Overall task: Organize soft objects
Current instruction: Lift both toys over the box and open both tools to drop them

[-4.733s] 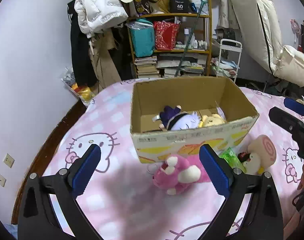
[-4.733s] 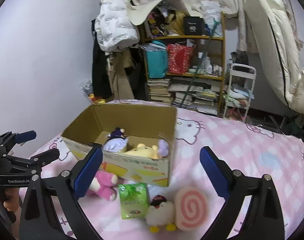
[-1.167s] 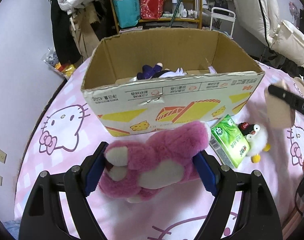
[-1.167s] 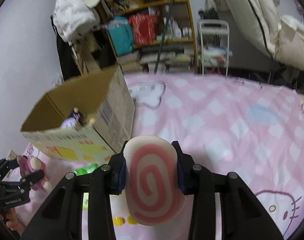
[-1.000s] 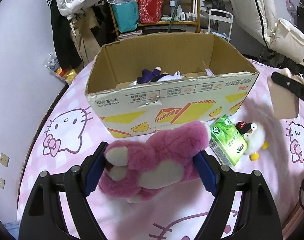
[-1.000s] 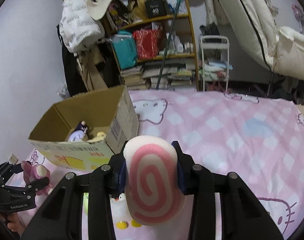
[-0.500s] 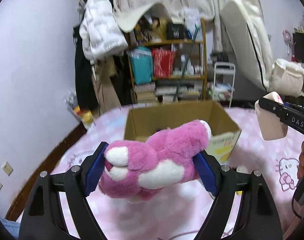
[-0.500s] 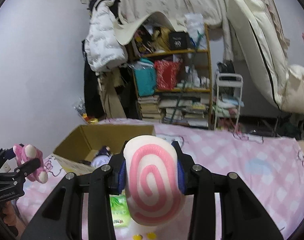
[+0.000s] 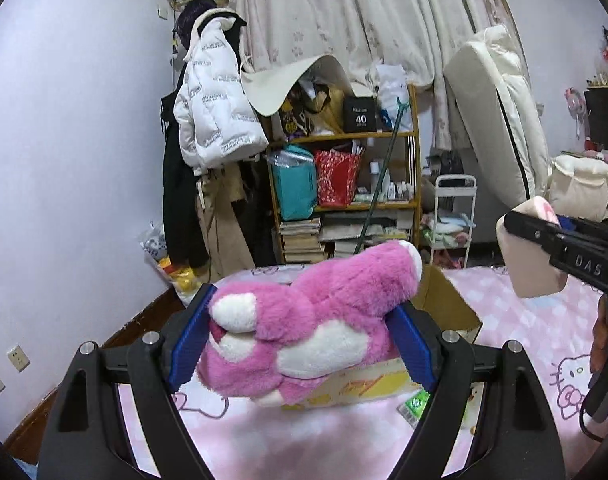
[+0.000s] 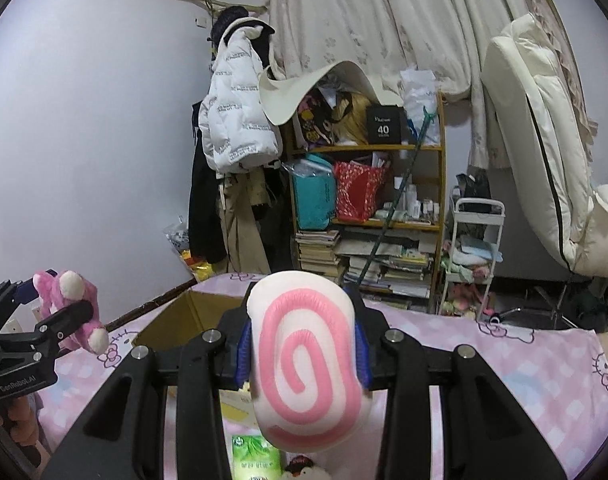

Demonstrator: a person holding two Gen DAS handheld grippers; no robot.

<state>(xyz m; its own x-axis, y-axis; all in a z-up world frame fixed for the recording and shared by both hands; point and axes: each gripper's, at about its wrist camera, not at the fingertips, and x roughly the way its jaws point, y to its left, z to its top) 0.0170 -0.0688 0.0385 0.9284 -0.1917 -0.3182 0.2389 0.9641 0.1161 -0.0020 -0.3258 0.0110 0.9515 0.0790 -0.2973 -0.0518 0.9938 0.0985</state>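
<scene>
My left gripper (image 9: 299, 340) is shut on a pink plush bear (image 9: 304, 324) and holds it raised in front of the cardboard box (image 9: 444, 304), mostly hiding the box. My right gripper (image 10: 304, 344) is shut on a swirl-roll cushion (image 10: 308, 360), cream with a pink spiral, held high over the bed. The box (image 10: 175, 320) shows behind and left of the cushion. The left gripper with the bear (image 10: 69, 300) shows at the left of the right wrist view. The cushion (image 9: 532, 256) shows at the right of the left wrist view.
A green tissue pack (image 10: 255, 456) and a small penguin plush (image 10: 304, 470) lie on the pink Hello Kitty bedspread (image 10: 504, 360) below the cushion. A cluttered wooden shelf (image 9: 344, 200), hanging coats, a white cart (image 9: 452, 216) and an upright mattress stand behind the bed.
Both grippers have risen further with their toys, so the box and bed have sunk lower in both views. Earlier, both were open and the toys lay on the bed.
</scene>
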